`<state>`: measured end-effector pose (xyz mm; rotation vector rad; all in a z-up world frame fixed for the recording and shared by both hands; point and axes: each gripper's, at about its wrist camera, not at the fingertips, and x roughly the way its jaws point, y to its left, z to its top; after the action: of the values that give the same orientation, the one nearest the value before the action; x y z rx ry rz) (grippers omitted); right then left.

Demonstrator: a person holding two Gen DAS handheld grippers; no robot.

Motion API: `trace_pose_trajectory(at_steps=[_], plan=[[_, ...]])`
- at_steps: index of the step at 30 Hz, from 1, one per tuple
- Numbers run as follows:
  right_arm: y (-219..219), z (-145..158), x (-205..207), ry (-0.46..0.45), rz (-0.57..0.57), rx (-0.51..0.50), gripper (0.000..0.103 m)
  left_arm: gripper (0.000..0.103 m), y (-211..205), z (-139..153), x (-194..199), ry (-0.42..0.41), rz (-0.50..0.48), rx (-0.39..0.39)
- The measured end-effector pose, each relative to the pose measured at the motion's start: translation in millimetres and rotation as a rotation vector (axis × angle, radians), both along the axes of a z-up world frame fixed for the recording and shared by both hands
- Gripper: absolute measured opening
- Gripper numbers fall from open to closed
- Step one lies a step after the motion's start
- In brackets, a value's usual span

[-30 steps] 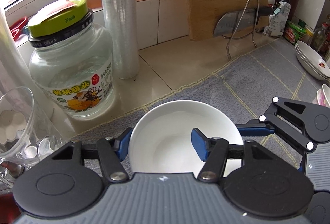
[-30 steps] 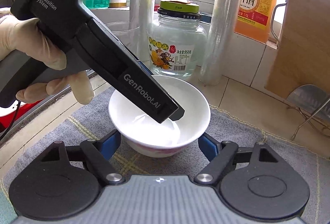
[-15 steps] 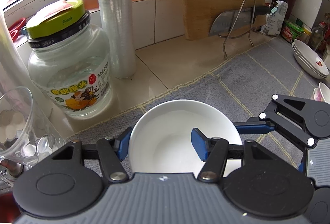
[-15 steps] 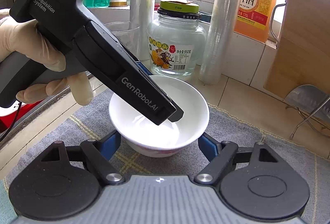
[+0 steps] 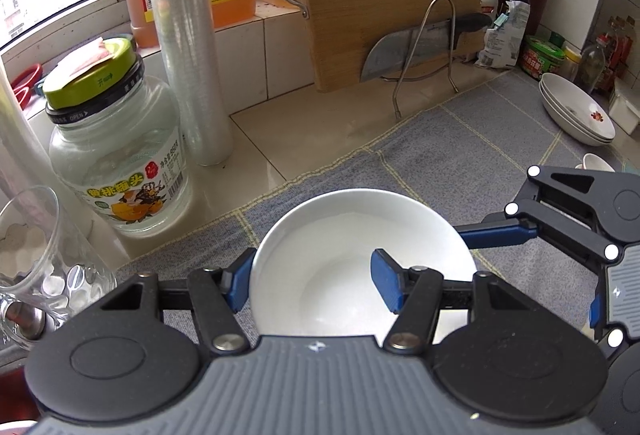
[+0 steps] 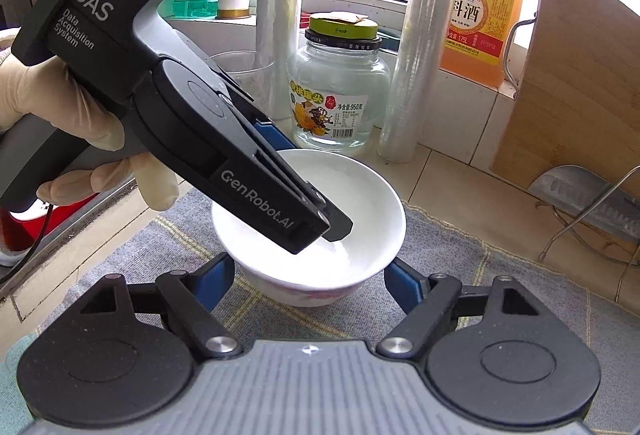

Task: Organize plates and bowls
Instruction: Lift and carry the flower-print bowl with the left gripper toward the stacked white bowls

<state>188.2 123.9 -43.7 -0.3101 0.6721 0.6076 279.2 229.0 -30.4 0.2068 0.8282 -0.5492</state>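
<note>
Left tongs (image 5: 312, 283) are pinching the white bowl's (image 5: 340, 231) rim, 1 pad inside, 1 outside. Right tongs (image 6: 308, 285) are straddling it w/ pads at its sides, contact unclear. Bowl's over the grey mat (image 5: 460, 155) on the counter (image 5: 304, 131).

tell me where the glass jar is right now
In the left wrist view the glass jar stands at the left on the counter, between the drinking glass and the plastic wrap roll, behind the white bowl.

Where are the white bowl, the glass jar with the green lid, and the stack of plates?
white bowl (image 5: 340, 235): left wrist view, inner wall.
glass jar (image 5: 120, 147): left wrist view, glass body.
stack of plates (image 5: 576, 107): left wrist view, top plate's inside.
</note>
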Motion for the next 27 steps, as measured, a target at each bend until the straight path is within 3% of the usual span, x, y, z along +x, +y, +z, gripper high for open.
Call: trace_pose_trajectory(at_steps=[14,27], plan=[[-46.0,25.9,-33.4,-0.008,-0.01,0.004,0.085,0.061,-52.2,29.5,-39.6,-0.038,-0.03,0.021],[-118.5,42.2,-68.2,-0.03,-0.091,0.006,0.085,0.061,-127.4,46.4,-61.0,-0.059,-0.141,0.025]])
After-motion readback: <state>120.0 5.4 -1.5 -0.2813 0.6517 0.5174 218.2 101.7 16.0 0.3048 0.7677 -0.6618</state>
